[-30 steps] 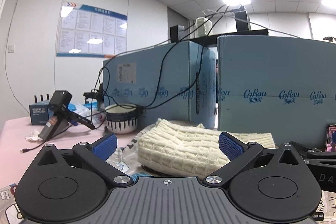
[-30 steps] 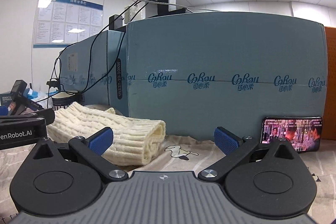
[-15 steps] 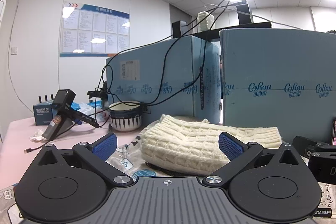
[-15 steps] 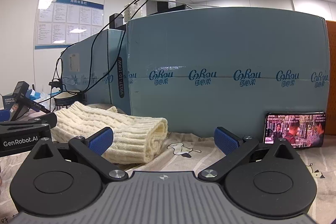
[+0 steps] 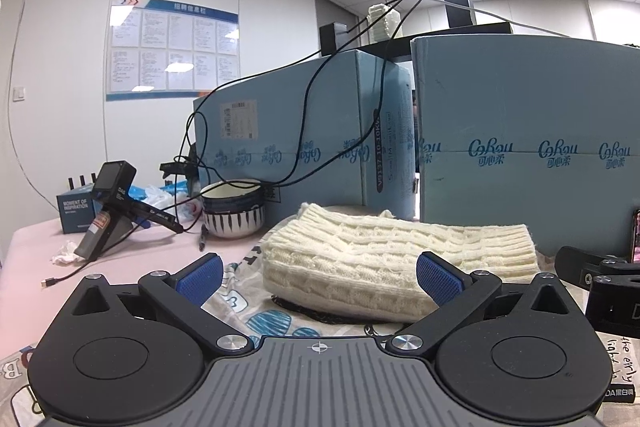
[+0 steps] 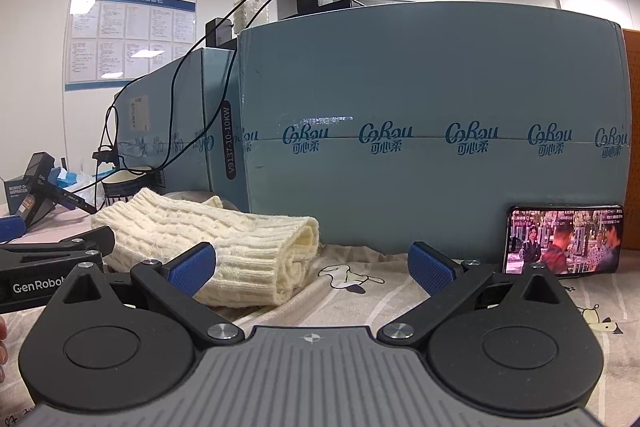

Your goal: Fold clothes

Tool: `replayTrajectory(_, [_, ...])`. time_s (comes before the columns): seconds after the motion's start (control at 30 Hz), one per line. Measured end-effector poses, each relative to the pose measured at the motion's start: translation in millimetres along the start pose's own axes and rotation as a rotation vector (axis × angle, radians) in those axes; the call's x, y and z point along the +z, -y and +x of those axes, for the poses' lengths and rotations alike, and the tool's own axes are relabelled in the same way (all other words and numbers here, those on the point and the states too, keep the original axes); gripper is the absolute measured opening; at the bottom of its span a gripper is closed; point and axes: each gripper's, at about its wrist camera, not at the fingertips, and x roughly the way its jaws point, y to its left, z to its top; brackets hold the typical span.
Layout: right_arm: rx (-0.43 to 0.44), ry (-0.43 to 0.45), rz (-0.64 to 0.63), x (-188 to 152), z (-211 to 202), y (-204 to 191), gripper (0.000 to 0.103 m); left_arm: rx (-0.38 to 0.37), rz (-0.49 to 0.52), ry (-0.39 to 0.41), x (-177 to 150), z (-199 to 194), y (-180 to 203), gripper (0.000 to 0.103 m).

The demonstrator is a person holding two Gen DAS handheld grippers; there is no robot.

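1. Left wrist view: the cream knitted sweater (image 5: 384, 259) is seen folded into a thick bundle on the printed cloth (image 5: 264, 323), in front of the blue boxes (image 5: 520, 147), and it sits slightly lower and closer in the frame than a second ago.
2. The left gripper (image 5: 319, 273) is held released, its jaws spread wide with nothing between them; the bundle lies just beyond the blue pads (image 5: 200, 277).
3. Right wrist view: the right gripper (image 6: 312, 269) is likewise spread and empty, and the sweater (image 6: 224, 239) is seen to its left, near a propped phone (image 6: 564, 241).
4. Compared with a second ago, both views are raised and shifted only slightly, while the bundle's shape is unchanged.
5. From this it is judged that the folding is largely finished and that the garment has been let go.
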Motion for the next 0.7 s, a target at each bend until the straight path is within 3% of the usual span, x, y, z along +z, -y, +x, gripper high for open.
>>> replayTrajectory(0.7, [0.002,-0.003,-0.001,0.3,-0.3,0.8,0.103,0.008,-0.013,-0.003,0.9,0.7,-1.8,0.103])
